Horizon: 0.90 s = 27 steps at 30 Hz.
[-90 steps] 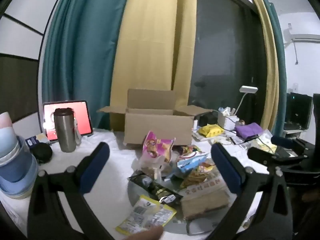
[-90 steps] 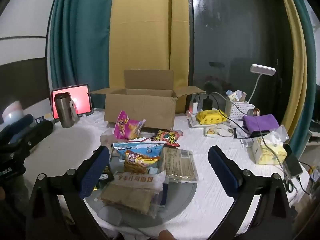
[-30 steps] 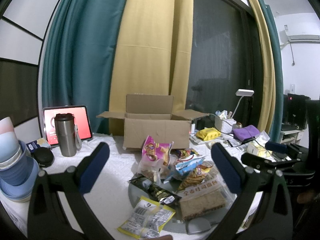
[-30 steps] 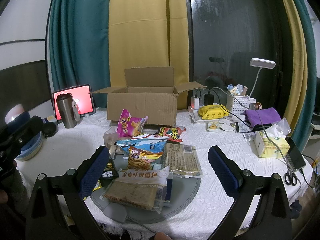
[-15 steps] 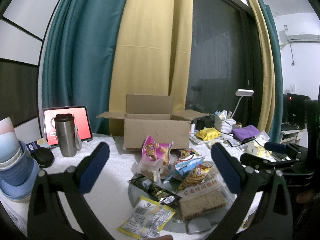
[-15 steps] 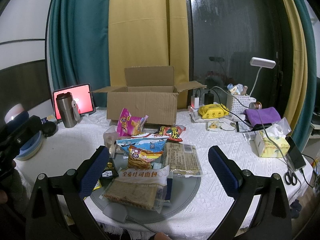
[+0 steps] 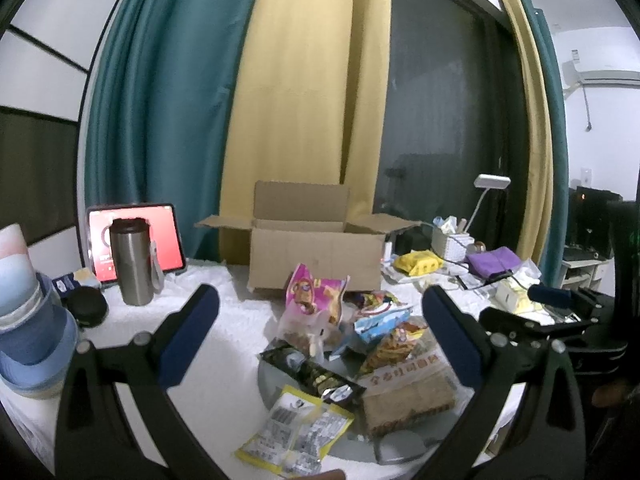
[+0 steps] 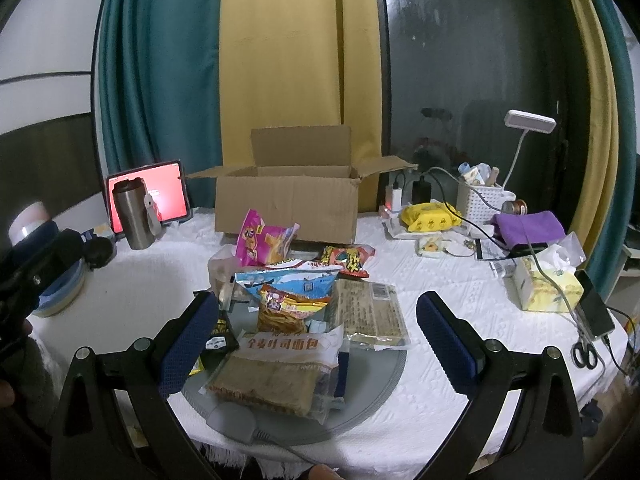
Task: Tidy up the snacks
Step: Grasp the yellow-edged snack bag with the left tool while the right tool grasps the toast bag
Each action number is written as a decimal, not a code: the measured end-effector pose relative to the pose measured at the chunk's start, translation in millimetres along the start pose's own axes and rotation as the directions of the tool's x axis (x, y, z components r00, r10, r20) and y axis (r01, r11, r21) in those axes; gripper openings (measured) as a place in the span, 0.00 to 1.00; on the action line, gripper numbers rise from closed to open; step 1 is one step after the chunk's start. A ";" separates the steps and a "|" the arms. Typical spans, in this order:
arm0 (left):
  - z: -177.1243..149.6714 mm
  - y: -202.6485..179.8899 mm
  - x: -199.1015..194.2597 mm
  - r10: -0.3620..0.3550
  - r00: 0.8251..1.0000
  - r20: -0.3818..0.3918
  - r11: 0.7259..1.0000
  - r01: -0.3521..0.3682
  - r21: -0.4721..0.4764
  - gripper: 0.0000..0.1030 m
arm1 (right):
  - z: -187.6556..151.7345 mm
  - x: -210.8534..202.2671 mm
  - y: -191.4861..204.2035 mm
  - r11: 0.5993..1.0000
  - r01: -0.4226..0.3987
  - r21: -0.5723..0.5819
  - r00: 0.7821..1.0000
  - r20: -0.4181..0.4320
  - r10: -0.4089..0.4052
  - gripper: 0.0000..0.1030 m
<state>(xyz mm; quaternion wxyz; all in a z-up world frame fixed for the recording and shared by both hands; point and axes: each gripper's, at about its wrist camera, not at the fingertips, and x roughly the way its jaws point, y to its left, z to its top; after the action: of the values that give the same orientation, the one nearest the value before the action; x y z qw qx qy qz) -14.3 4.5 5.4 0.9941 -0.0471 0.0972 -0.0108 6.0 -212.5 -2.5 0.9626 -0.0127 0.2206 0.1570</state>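
A heap of snack packets lies on a round grey mat (image 8: 384,380) at the near side of the white table. It holds a pink bag (image 8: 264,242), a blue and white bag (image 8: 292,280), a toast bread pack (image 8: 276,372), a flat cracker pack (image 8: 370,314) and a yellow packet (image 7: 296,428). Behind the heap stands an open cardboard box (image 8: 286,202), flaps spread. My left gripper (image 7: 320,340) and my right gripper (image 8: 316,336) both hover open above the heap, with nothing between the fingers.
A steel tumbler (image 7: 132,260) and a red-screened tablet (image 7: 160,236) stand at the back left, stacked bowls (image 7: 28,320) at the left edge. A yellow pouch (image 8: 430,216), white basket (image 8: 480,200), desk lamp (image 8: 528,124), purple cloth (image 8: 528,226), tissue box (image 8: 546,284), phone and scissors (image 8: 584,354) crowd the right.
Over the three seconds both grippers rose and drew back a little from the heap. In the last second hardly anything has moved. Both stayed open.
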 end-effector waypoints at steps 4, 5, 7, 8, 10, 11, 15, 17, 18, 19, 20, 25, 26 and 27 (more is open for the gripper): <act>-13.7 1.8 12.4 0.010 0.999 -0.052 1.000 -0.010 -0.003 0.99 | -1.3 13.2 3.8 1.000 -0.006 -0.001 0.999 -0.037 0.006 0.98; -17.7 3.4 15.9 0.014 0.998 -0.069 1.000 -0.014 -0.002 0.99 | -2.9 16.0 4.6 1.000 -0.007 -0.002 0.999 -0.048 0.007 0.98; -26.3 6.9 23.9 0.019 0.994 -0.104 1.000 -0.019 -0.004 0.99 | -7.6 21.9 6.4 1.000 -0.011 -0.005 0.997 -0.072 0.011 0.98; -31.2 8.8 27.8 0.023 0.992 -0.122 1.000 -0.024 -0.006 0.99 | -8.6 26.2 6.9 1.000 -0.014 -0.006 0.996 -0.086 0.013 0.98; -43.3 12.5 34.9 0.030 0.987 -0.156 0.999 -0.031 -0.007 0.99 | -13.6 34.6 8.6 1.000 -0.018 -0.007 0.993 -0.113 0.017 0.98; -49.2 14.6 39.3 0.032 0.983 -0.179 0.999 -0.035 -0.009 0.99 | -16.9 40.1 9.5 1.000 -0.020 -0.008 0.991 -0.131 0.018 0.98; -73.7 22.6 56.0 0.035 0.963 -0.267 0.999 -0.040 -0.014 0.99 | -33.0 66.3 10.1 0.999 -0.038 -0.002 0.974 -0.225 0.036 0.98; -83.4 24.9 64.1 0.032 0.952 -0.304 0.999 -0.036 -0.009 0.99 | -41.5 78.5 10.5 0.999 -0.046 0.001 0.964 -0.262 0.044 0.98; -86.7 26.0 68.2 0.028 0.946 -0.322 0.999 -0.032 -0.007 0.99 | -46.1 84.1 11.1 0.999 -0.048 0.006 0.961 -0.274 0.047 0.98; -91.0 26.5 73.1 0.023 0.940 -0.340 1.000 -0.026 -0.006 0.99 | -49.5 89.3 10.7 0.999 -0.050 0.015 0.956 -0.288 0.053 0.98; -95.5 26.8 77.9 0.017 0.934 -0.358 1.000 -0.020 -0.005 0.99 | -51.5 93.4 10.0 0.998 -0.056 0.025 0.952 -0.299 0.061 0.98; -114.2 27.4 102.0 -0.011 0.891 -0.453 1.000 0.017 0.009 0.99 | -60.5 113.3 9.3 0.994 -0.084 0.070 0.931 -0.349 0.103 0.98; -117.7 27.2 104.9 -0.016 0.883 -0.468 1.000 0.023 0.011 0.99 | -62.6 117.1 9.3 0.992 -0.092 0.081 0.924 -0.364 0.116 0.95; -121.3 27.0 108.4 -0.026 0.874 -0.485 0.999 0.034 0.007 0.98 | -64.8 120.8 10.0 0.991 -0.101 0.089 0.917 -0.378 0.128 0.91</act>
<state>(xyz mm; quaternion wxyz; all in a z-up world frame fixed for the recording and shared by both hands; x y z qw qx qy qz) 68.8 17.0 -136.4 0.9382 -0.0368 0.3419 -0.0385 78.7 -173.3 -112.3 0.8900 0.0025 0.4098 0.1999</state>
